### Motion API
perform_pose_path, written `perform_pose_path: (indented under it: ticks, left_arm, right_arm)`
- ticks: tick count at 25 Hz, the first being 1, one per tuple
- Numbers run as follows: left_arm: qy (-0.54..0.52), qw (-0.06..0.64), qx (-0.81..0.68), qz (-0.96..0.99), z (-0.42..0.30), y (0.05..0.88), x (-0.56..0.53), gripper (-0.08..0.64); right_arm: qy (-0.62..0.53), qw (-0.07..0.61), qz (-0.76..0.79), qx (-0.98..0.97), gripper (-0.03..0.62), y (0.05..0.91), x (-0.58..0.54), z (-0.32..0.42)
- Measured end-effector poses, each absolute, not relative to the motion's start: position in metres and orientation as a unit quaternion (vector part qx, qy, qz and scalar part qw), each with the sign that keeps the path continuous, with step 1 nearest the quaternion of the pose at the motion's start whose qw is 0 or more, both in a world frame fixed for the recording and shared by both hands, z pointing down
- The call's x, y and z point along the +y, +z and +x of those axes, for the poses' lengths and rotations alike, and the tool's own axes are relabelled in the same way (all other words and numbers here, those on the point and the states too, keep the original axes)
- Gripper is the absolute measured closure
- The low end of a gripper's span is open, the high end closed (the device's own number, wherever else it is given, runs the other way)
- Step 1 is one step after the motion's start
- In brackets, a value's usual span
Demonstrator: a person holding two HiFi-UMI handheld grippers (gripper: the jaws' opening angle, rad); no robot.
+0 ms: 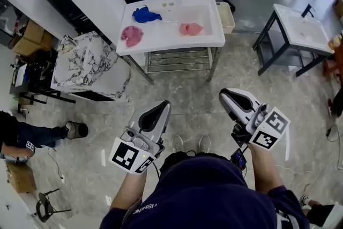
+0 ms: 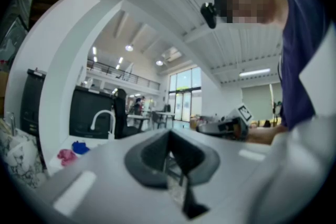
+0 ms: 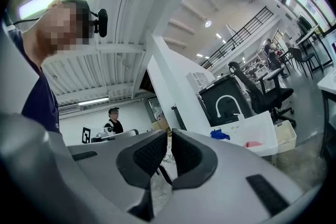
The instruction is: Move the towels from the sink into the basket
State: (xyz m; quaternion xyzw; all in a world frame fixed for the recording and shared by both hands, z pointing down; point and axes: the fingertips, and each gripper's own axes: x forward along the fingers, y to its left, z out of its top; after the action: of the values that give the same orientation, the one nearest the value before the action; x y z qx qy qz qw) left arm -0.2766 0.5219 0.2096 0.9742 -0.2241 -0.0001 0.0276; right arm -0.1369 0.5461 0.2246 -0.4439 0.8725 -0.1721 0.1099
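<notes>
Three items lie in the sink (image 1: 214,40): blue towel (image 1: 146,15), magenta towel (image 1: 131,35), salmon towel (image 1: 191,28); basket (image 1: 225,16) just beside it. Left gripper (image 1: 162,108) and right gripper (image 1: 226,96), well back, show jaws closed together, empty.

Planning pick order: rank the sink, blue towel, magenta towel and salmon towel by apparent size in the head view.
1. sink
2. blue towel and magenta towel, about alike
3. salmon towel, slightly smaller, though bunching makes this unsure
</notes>
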Motion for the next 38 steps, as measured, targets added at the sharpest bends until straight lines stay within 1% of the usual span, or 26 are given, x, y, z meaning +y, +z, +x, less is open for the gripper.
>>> perform_pose_path:
  ticks: [10,22,30,38]
  left_arm:
    - [0.010,0.026,-0.236,0.971,-0.239,0.213,0.546,0.555]
    - [0.006,0.029,-0.254,0.967,-0.238,0.212,0.540,0.555]
    - [-0.001,0.036,-0.258,0.965,-0.246,0.218,0.507,0.555]
    - [-0.001,0.047,-0.249,0.967,-0.254,0.228,0.433,0.555]
  right_arm:
    - [-0.176,0.102,-0.434,0.878,0.581,0.233,0.563,-0.096]
    - [-0.172,0.097,-0.426,0.883,0.581,0.231,0.557,-0.089]
    - [-0.176,0.083,-0.427,0.883,0.581,0.239,0.525,-0.095]
    - [-0.181,0.074,-0.433,0.880,0.581,0.247,0.453,-0.107]
